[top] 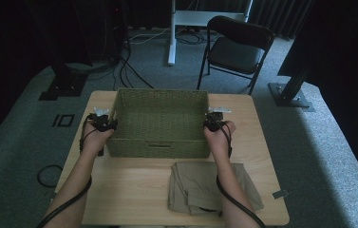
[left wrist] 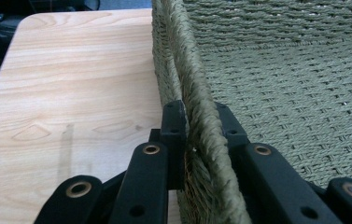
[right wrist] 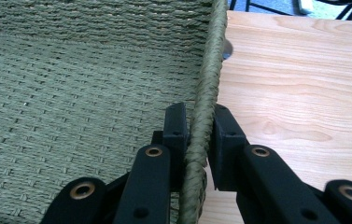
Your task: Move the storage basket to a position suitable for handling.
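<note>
A green woven basket [top: 159, 95] stands in the middle of the wooden table [top: 134, 185], with nothing inside it. My left gripper [top: 106, 124] is shut on the basket's left wall; in the left gripper view the rim [left wrist: 197, 93] runs up between the two black jaws of the left gripper [left wrist: 199, 122]. My right gripper [top: 211, 124] is shut on the right wall, whose braided rim [right wrist: 209, 74] passes between the jaws of the right gripper [right wrist: 200, 122]. The basket rests on the table.
A folded khaki garment [top: 200, 183] lies on the table in front of the basket, under my right forearm. Behind the table stand a black folding chair [top: 236, 47] and a white desk leg [top: 172, 33]. Cables lie on the grey carpet.
</note>
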`<state>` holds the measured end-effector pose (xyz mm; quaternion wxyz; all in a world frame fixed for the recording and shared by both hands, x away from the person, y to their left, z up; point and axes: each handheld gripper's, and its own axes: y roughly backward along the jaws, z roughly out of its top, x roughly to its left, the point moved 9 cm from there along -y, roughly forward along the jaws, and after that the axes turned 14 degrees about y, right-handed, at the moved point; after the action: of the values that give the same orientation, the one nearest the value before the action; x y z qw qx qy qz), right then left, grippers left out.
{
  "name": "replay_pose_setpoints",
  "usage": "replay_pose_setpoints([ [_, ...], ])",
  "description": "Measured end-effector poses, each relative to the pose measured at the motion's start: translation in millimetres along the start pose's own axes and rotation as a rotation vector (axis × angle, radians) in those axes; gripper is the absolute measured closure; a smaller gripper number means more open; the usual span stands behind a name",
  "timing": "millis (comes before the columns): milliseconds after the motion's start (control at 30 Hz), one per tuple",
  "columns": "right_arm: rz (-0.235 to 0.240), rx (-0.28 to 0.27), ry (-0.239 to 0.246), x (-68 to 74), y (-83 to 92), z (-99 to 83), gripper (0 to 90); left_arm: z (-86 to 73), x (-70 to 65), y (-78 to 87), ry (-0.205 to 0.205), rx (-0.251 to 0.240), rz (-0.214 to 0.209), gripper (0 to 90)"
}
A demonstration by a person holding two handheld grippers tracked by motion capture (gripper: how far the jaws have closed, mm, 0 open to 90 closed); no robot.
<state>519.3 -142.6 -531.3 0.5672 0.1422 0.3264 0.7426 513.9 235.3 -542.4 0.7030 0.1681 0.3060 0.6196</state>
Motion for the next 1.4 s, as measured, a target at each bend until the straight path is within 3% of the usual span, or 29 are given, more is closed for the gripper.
replay_pose_setpoints([
  [233, -0.02, 0.009, -0.003, -23.1, 5.1, -9.2, 78.9, -0.2, -21.3, -7.7, -0.023, 0.007, -0.012, 78.9],
  [400, -0.02, 0.015, -0.012, -29.9, 7.5, -12.5, 78.9, -0.7, -31.4, -10.8, -0.029, 0.015, -0.018, 78.9],
  [633, -0.028, 0.024, -0.02, -50.8, 12.4, -21.0, 78.9, -3.1, -54.0, -16.5, -0.033, 0.02, -0.031, 78.8],
  [1400, -0.038, 0.041, -0.03, -105.6, 19.2, -38.5, 79.3, -9.3, -107.8, -29.0, -0.02, 0.033, -0.032, 78.7],
])
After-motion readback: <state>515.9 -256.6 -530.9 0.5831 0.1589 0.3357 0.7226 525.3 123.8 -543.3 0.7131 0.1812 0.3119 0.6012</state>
